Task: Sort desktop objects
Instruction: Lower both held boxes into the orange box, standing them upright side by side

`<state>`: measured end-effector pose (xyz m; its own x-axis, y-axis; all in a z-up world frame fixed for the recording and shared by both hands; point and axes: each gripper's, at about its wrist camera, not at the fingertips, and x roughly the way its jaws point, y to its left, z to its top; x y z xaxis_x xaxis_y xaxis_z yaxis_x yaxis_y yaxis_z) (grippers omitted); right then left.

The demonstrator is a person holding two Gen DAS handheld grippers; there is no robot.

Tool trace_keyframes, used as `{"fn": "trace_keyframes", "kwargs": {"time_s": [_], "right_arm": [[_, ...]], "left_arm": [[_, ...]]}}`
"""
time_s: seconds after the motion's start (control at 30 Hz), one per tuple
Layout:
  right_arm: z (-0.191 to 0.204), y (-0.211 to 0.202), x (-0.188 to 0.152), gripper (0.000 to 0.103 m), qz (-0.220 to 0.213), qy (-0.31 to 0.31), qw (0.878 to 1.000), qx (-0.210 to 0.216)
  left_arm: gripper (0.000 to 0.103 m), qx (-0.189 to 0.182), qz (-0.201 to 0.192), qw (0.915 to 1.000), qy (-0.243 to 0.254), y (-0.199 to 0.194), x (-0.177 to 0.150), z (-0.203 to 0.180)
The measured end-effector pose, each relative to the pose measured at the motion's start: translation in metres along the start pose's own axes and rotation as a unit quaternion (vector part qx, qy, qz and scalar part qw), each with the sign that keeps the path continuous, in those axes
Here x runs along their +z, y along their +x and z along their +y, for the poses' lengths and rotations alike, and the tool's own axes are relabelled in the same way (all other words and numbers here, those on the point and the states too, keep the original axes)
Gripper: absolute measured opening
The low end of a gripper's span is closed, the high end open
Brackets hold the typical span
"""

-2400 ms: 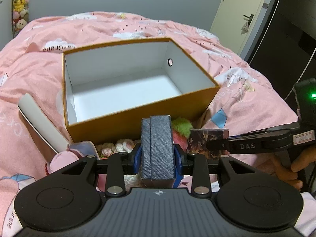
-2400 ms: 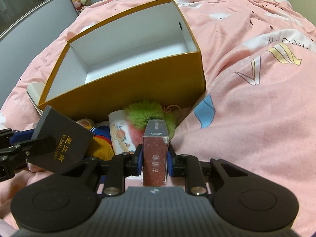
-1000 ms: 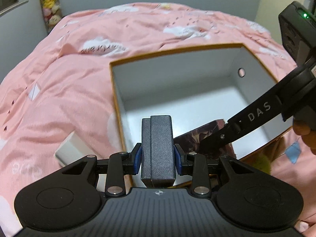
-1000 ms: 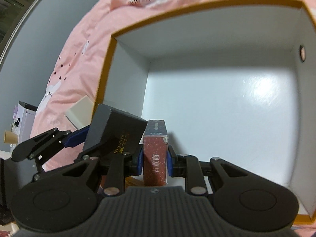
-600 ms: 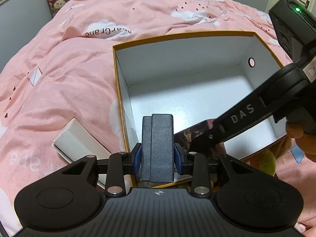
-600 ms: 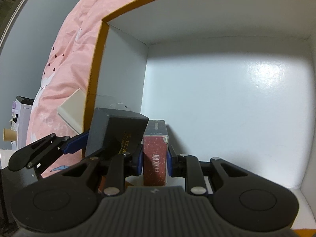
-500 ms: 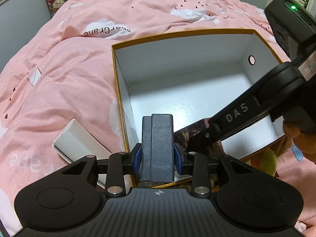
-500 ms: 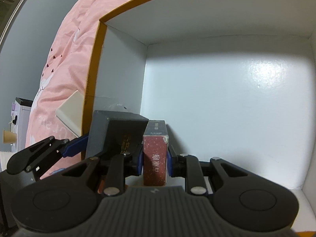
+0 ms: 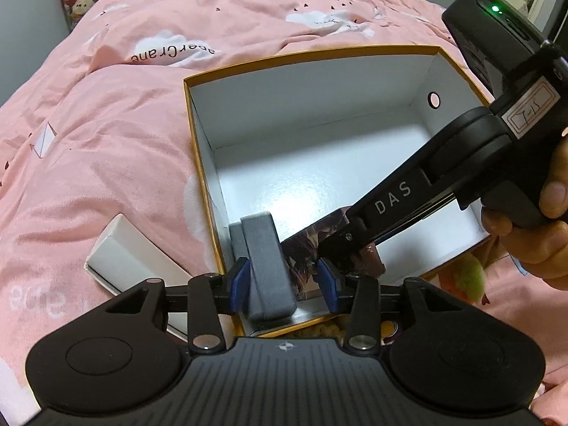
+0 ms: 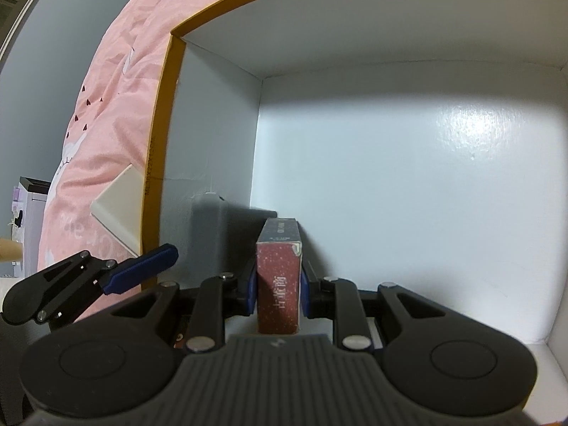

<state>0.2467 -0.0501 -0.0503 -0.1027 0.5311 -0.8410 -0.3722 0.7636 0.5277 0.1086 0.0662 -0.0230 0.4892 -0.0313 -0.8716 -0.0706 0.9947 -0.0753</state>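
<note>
Left claw (image 9: 282,285) opening — grey case (image 9: 268,266) between (loose); right claw (image 10: 277,293) grips red box (image 10: 278,284).

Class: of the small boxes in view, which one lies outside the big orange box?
The white box, lying on the pink duvet beside the orange box; the grey box and red box are inside.

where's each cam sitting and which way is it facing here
Left wrist: on the left gripper, looking down into the box on the bed; jaws opening around the grey case; a hand holds the right gripper.
Right wrist: on the right gripper, low inside the box, gripping the red pack.
Both show box, case, pack.
</note>
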Motion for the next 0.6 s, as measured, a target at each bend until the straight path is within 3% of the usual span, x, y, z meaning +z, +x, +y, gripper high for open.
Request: {"fn": "trace_keyframes", "kwargs": {"time_s": [0.13,0.27,0.4,0.6], "right_arm": [[-0.001,-0.002,-0.001,0.025,0.0,0.001,1.0,-0.002],[-0.001,-0.007,0.001,0.025,-0.005,0.001,1.0,-0.015],[0.007,-0.005,0.0,0.025,-0.001,-0.003,1.0,-0.013],[0.01,0.0,0.0,0.034,0.0,0.014,1.0,0.013]], "left_arm": [[0.049,-0.012,-0.011,0.9998,-0.006,-0.006,-0.001,0.005],[0.048,-0.025,-0.05,0.9981,-0.025,-0.025,-0.003,0.017],[0.048,-0.009,-0.075,0.9961,-0.046,-0.037,-0.002,0.031],[0.04,-0.032,-0.055,0.9936,-0.094,-0.028,-0.008,0.051]]}}
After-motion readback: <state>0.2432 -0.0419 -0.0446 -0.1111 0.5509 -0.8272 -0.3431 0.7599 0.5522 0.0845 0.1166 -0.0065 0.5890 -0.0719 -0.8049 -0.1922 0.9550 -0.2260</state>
